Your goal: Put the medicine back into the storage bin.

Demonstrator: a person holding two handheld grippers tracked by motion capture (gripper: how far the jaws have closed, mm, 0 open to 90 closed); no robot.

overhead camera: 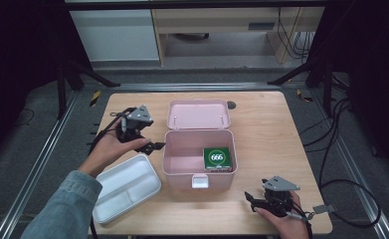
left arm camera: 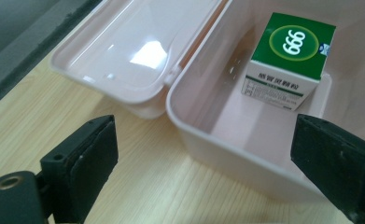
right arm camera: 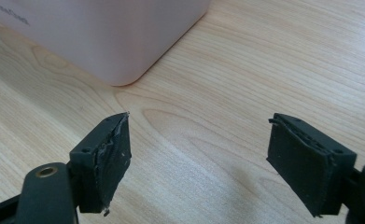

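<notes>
— Left gripper [overhead camera: 154, 146] first: where is it?

— Held above the table [overhead camera: 261, 114], just beside the left wall of the pink box [overhead camera: 174, 172], with the person's left hand [overhead camera: 113, 147] wrapped around its body. Its jaws stand wide apart with nothing between them. In the left gripper view the same left gripper [left arm camera: 203, 163] looks down past the near rim of the pink box [left arm camera: 227, 135] into its inside.

— And what sits in that box?

— A green carton [overhead camera: 217, 158] with a white "666" in a ring on top. It stands in the right part of the box, close to the front wall. In the left gripper view the green carton [left arm camera: 292, 56] shows a white side panel with small print too fine to read.

— The lid?

— The pink lid [overhead camera: 198, 114] is swung fully open and lies flat on the table behind the box, its inner side facing up. The left gripper view shows the pink lid [left arm camera: 138, 46] joined to the box at a hinge.

— Right gripper?

— The right gripper [overhead camera: 254, 199] rests low near the front right corner of the box, held by the right hand [overhead camera: 284, 221]. In its own view the right gripper [right arm camera: 199, 158] has its jaws spread, bare wood between them, and a rounded corner of the pink box [right arm camera: 119, 42] ahead, apart from the pads.

— Anything else on the table?

— A white tray [overhead camera: 127, 186] with divided compartments lies at the front left, near the left forearm.
</notes>
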